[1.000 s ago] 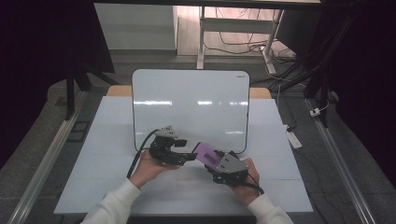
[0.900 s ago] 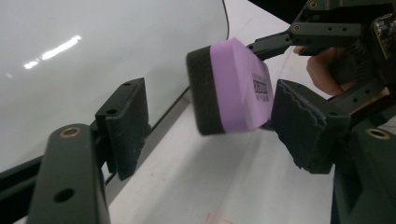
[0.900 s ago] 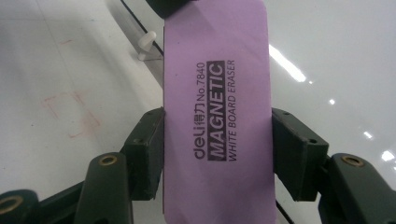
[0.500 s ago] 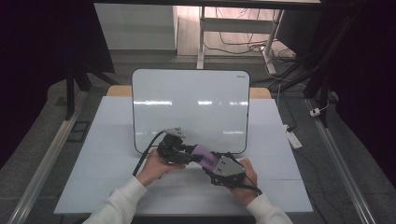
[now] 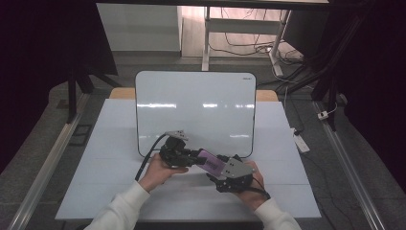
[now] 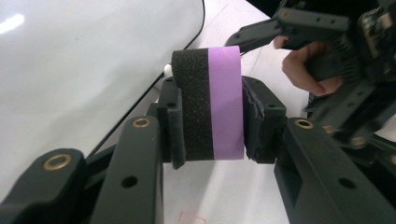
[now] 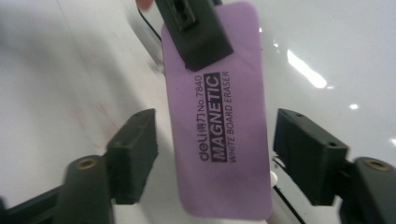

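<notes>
A purple magnetic whiteboard eraser (image 5: 210,160) with a black felt side is held above the table between the two hands. My left gripper (image 6: 210,116) has just been closing, and its pads now press both sides of the eraser (image 6: 226,102). My right gripper (image 7: 212,149) has just been opening. Its jaws stand apart on either side of the eraser (image 7: 219,116), with a gap at each pad. In the high view the left gripper (image 5: 189,155) and the right gripper (image 5: 218,167) face each other along the eraser.
A white whiteboard (image 5: 196,105) lies on the white table (image 5: 110,143), just behind the hands. Black cables trail from both grippers. A white power strip (image 5: 300,140) lies off the table's right edge. Faint red marks (image 6: 191,217) show on the tabletop.
The left jaws have shut on the far end of the eraser. The right jaws, which held it before, have spread and let go. Both hands stay in place.
</notes>
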Demonstrator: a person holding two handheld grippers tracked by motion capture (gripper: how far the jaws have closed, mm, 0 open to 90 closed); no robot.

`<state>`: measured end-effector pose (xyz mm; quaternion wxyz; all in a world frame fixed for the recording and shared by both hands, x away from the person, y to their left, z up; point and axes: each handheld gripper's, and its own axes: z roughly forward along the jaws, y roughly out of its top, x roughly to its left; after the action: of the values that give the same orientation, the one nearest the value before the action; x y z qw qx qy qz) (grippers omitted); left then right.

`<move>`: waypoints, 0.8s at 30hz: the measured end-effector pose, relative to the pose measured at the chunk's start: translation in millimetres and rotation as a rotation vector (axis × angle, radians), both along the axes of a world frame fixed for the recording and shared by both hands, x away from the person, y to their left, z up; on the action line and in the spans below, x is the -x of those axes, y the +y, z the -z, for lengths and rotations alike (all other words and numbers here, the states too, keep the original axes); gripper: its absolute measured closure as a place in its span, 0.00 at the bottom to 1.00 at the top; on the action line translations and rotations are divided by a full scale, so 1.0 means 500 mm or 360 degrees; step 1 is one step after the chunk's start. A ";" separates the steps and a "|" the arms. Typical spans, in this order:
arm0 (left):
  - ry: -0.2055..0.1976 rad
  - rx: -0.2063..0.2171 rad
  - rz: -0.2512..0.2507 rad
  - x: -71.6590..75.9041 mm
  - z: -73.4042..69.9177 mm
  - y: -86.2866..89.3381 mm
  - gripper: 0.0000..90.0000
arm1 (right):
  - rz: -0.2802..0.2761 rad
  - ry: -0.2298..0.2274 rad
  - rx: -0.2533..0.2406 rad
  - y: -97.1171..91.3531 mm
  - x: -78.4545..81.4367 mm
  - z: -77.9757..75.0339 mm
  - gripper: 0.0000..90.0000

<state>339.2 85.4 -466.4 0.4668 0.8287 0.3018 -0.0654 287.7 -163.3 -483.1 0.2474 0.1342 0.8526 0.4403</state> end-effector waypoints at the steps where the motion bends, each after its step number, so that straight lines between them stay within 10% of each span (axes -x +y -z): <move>1: -0.0014 -0.0004 0.0006 0.001 -0.002 0.003 0.70 | -0.0017 0.0039 -0.0035 -0.006 -0.001 -0.008 0.32; 6: -0.0105 -0.0018 0.0086 0.012 -0.009 0.013 0.70 | -0.0034 0.0265 -0.0156 -0.044 -0.027 -0.035 0.34; 14: -0.0192 -0.0046 0.0177 0.024 -0.012 0.006 0.70 | -0.0120 0.0548 -0.0142 -0.069 -0.063 -0.040 0.44; 24: -0.0286 -0.0069 0.0371 0.039 -0.012 -0.011 0.70 | -0.0318 0.0747 -0.0100 -0.051 -0.078 -0.028 0.52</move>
<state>319.7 79.7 -460.2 0.4632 0.8705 0.1619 -0.0381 326.8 -188.6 -469.0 -0.0064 0.1555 0.8816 0.4456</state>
